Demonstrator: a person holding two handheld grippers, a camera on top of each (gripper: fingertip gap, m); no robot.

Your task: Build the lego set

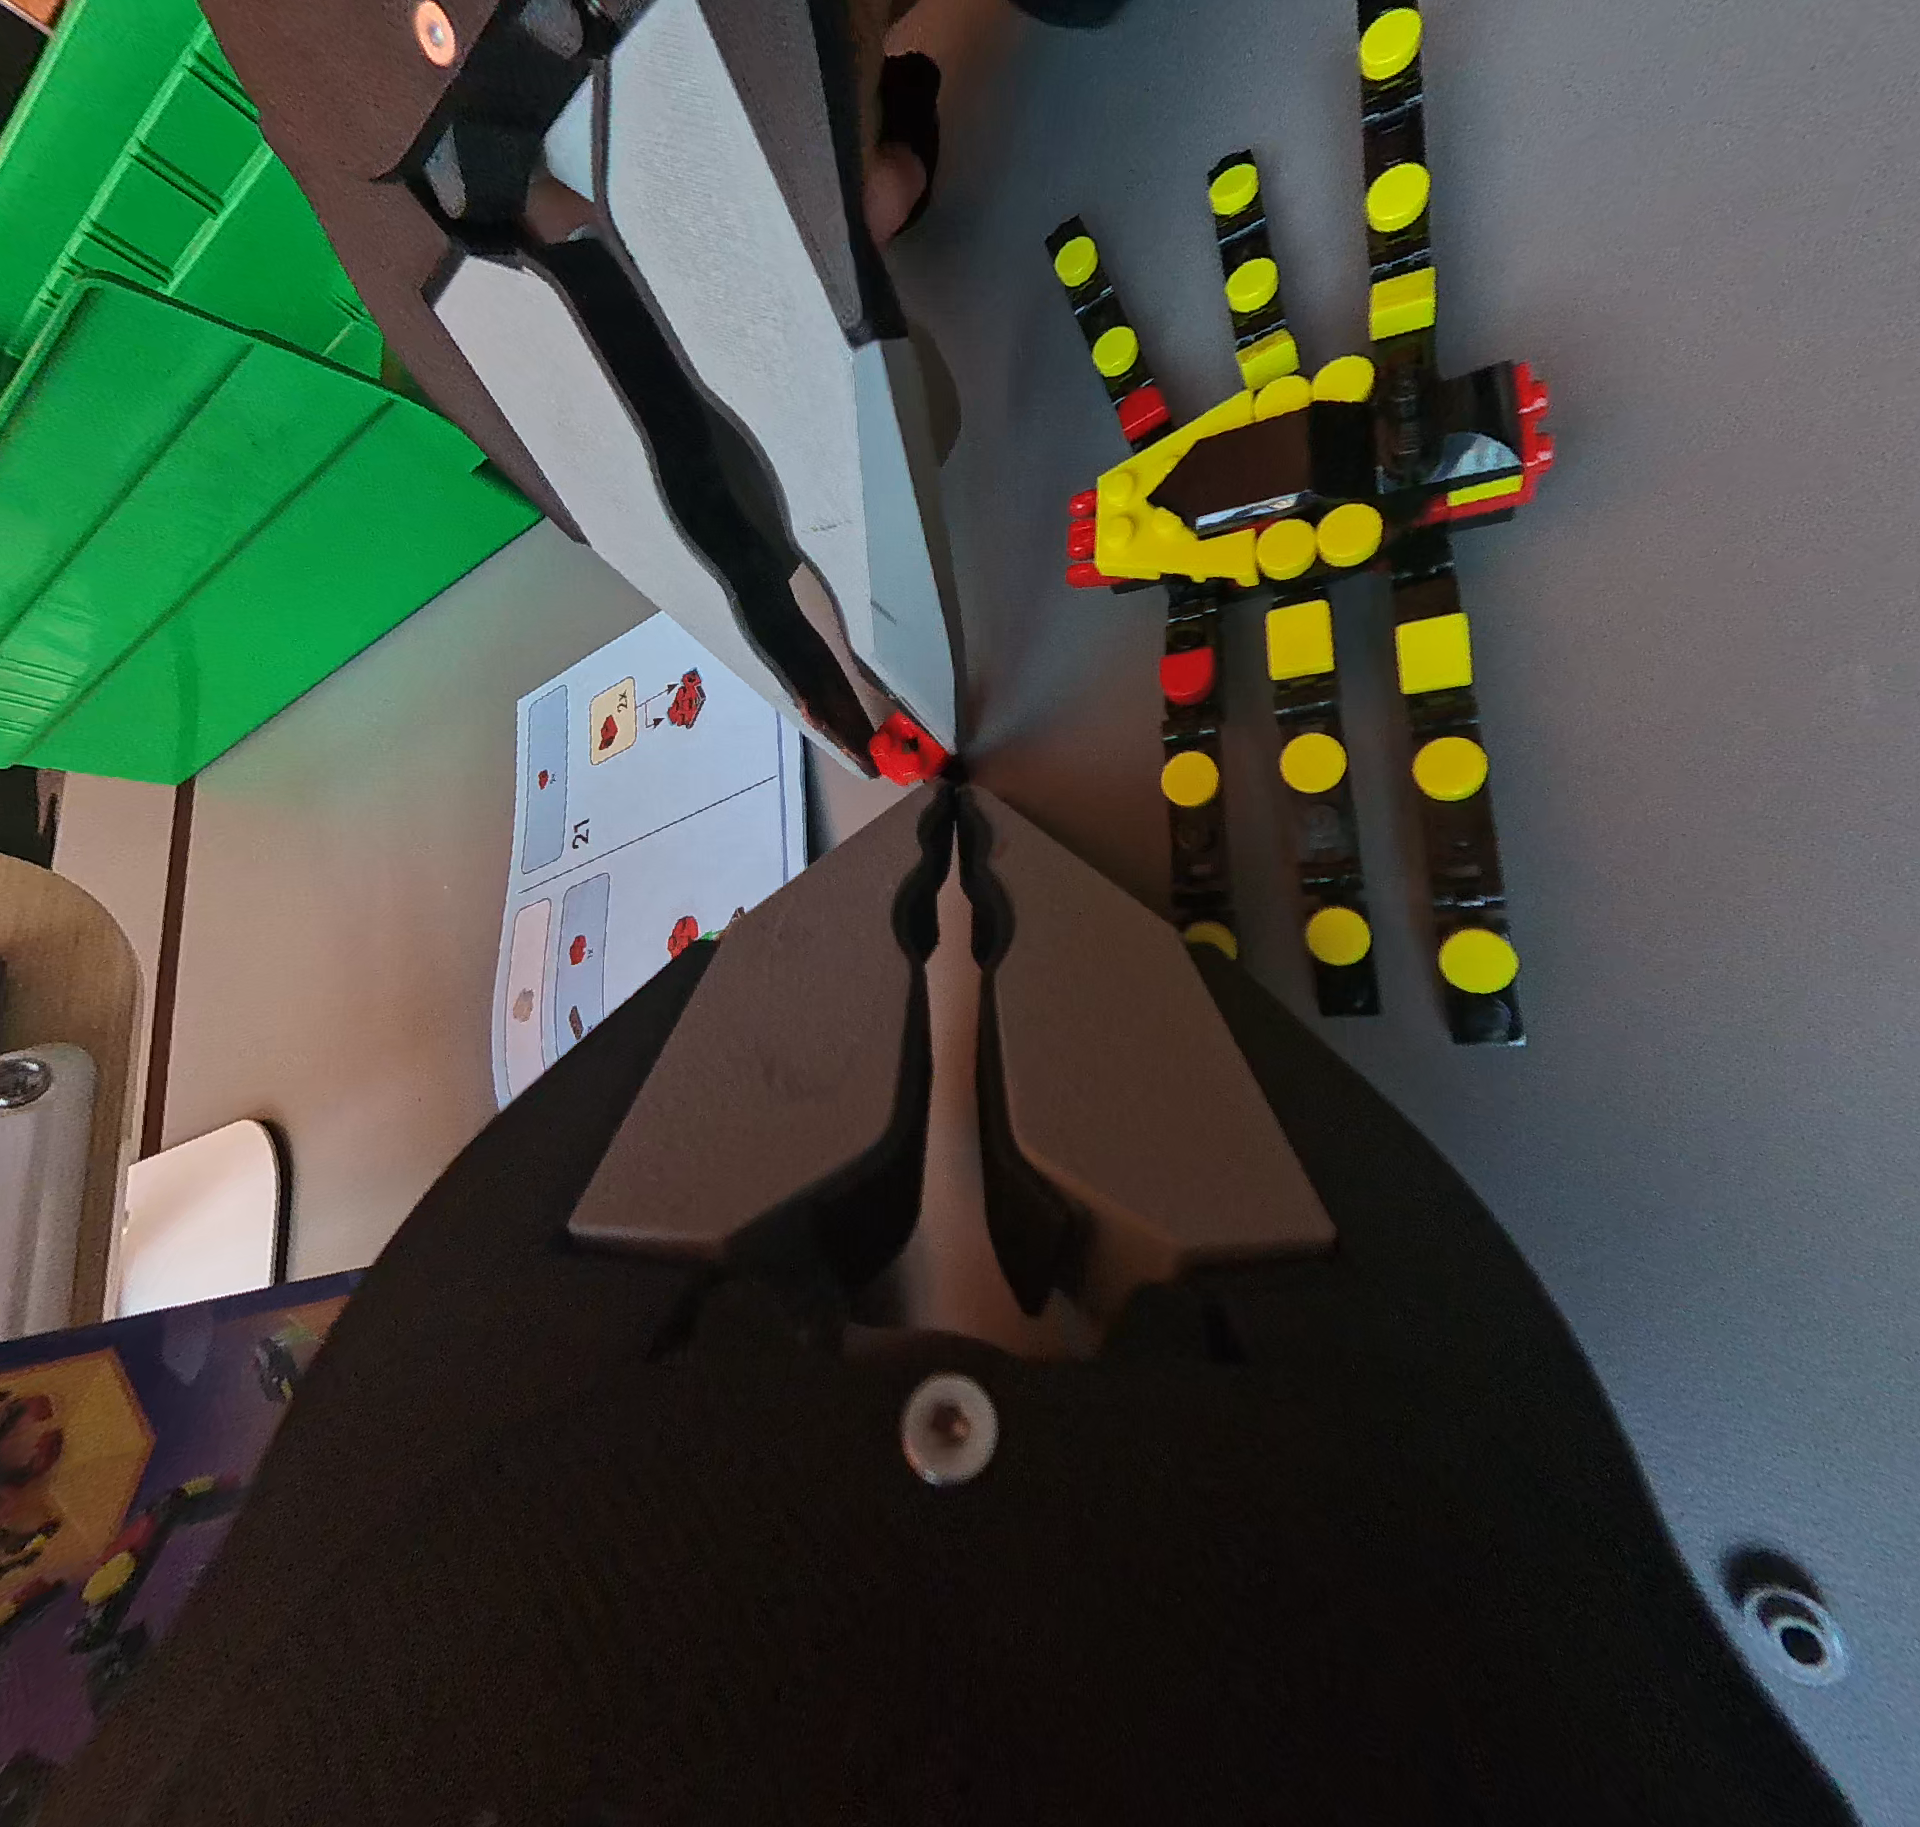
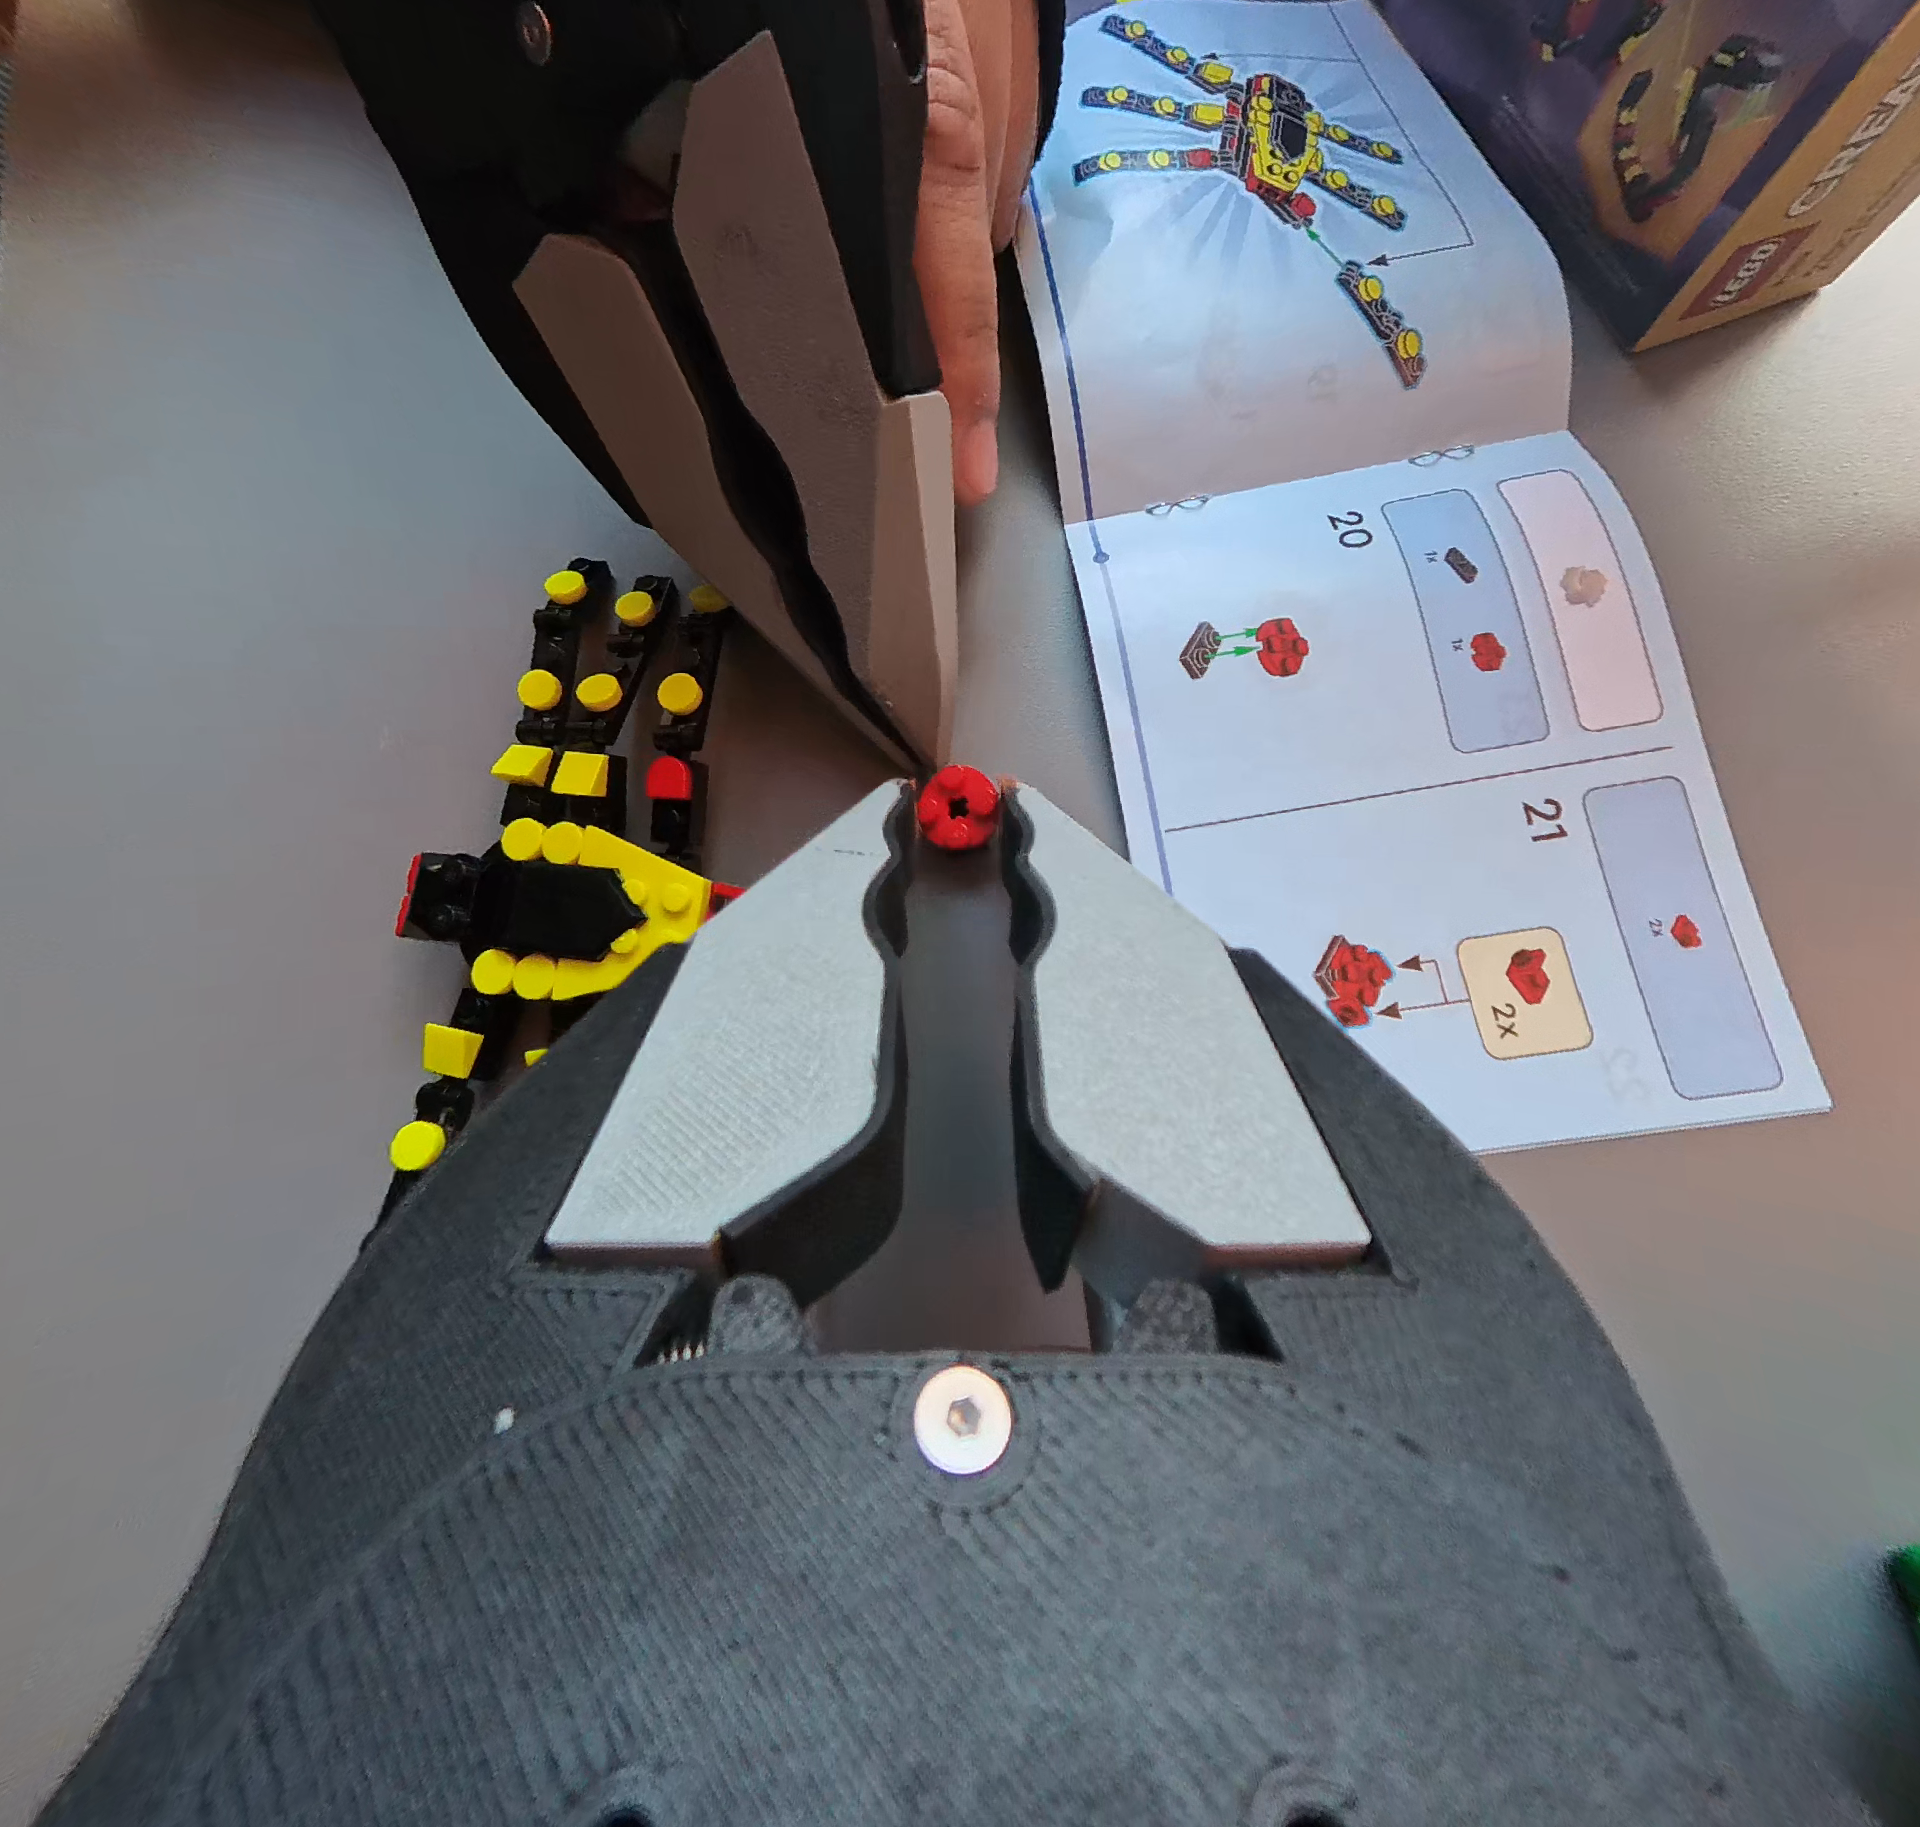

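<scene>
My right gripper [image 2: 958,798] is shut on a small red round brick [image 2: 958,807], held at its fingertips above the grey table. My left gripper [image 1: 951,798] is shut, and I see nothing between its fingers. Its tips touch the red brick [image 1: 906,749], which the right gripper [image 1: 902,754] holds in from the upper left. In the right wrist view the left gripper [image 2: 923,764] comes down from above onto the brick. The black, yellow and red spider model [image 1: 1309,489] lies flat on the table to the side; it also shows in the right wrist view [image 2: 561,894].
An open instruction booklet [image 2: 1403,738] lies on the table beyond the grippers. The purple set box [image 2: 1714,115] stands behind it. Green plastic bins [image 1: 208,427] stand at the table's far side. A person's hand [image 2: 961,271] holds the left gripper. Only a small space, under 4 cm, lies between the two pairs of fingers.
</scene>
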